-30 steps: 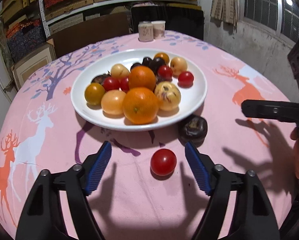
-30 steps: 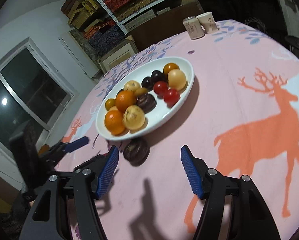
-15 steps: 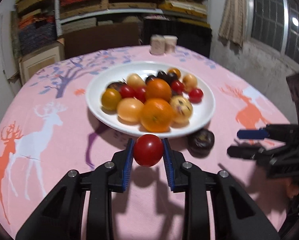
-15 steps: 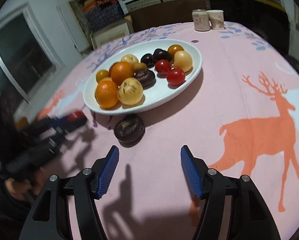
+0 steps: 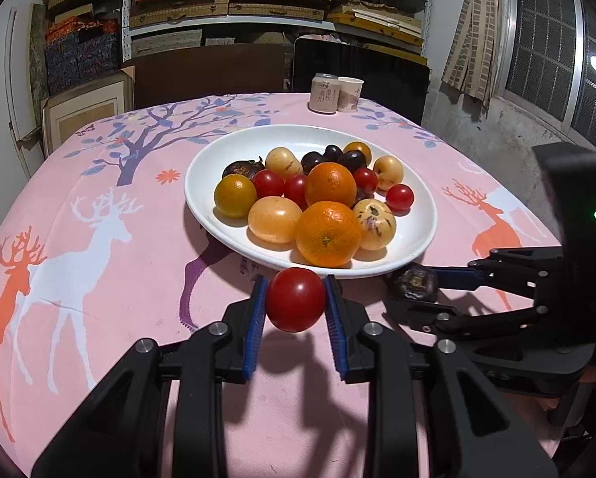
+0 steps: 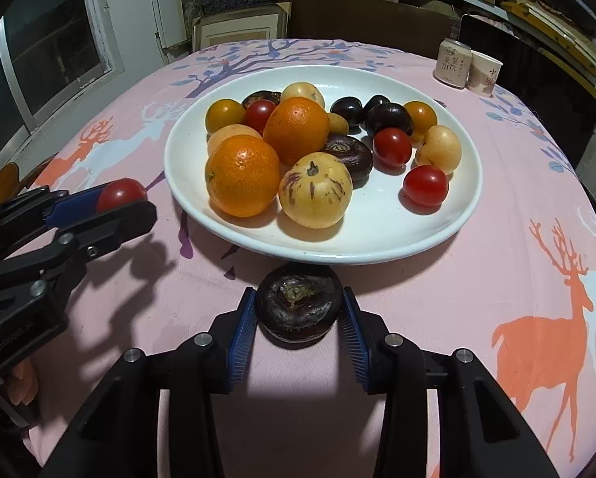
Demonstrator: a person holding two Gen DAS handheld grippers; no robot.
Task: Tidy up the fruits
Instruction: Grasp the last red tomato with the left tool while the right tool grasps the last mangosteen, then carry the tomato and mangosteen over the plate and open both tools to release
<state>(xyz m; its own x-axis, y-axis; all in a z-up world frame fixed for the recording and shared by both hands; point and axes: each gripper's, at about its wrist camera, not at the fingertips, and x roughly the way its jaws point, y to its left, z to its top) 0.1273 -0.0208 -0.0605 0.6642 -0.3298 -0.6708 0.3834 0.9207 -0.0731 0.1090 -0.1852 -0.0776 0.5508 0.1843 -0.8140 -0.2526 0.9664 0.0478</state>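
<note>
Tomato clamped in left gripper; right gripper closing around dark fruit beside plate rim.

A cluttered storeroom around a cloth-covered table

Metal shelving along the back wall was stacked with flat woven and patterned boxes; a framed picture leaned against the white wall below it. A dark chair back stood behind the table, whose pink cloth bore deer and tree prints. A barred window with a hanging curtain sat above a bare concrete wall.
</note>
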